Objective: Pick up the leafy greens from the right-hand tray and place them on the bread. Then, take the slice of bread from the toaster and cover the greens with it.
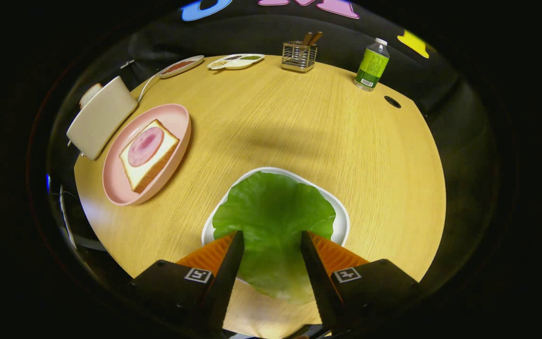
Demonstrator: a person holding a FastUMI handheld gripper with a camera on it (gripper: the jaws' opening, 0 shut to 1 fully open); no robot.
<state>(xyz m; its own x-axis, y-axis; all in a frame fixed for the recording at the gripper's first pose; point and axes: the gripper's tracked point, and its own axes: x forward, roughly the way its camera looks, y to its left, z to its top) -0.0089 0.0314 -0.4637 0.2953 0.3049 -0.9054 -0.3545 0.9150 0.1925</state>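
Gripper (272, 240) stands with its fingers spread apart, the leafy greens (273, 221) lying in the gap between them; neither finger can be seen pressing on the leaf, so nothing is held yet. The leaf rests on the white tray (342, 221) directly under and just ahead of the fingertips, its near edge drooping off the tray rim toward the gripper.

Risks, as judged:
- A closure here may catch only a thin fold of the limp leaf, which could slip free on lifting.
- Fingers driven too low could strike the tray and shove it across the table (299, 132).
- The overhanging near edge may drag or fold under during the lift.
- The carry runs ahead and to the left, to the bread (148, 155) on the pink plate (125, 188); a loose leaf could drape off the slice, which already carries a round pink topping (146, 146).

Not determinable:
- Height of the fingertips above the leaf.
- Tray area beneath the leaf and fingers.
- The toaster (99, 117), beyond the plate to the left, shows only the top of a slice (90, 94); its seating is unclear.
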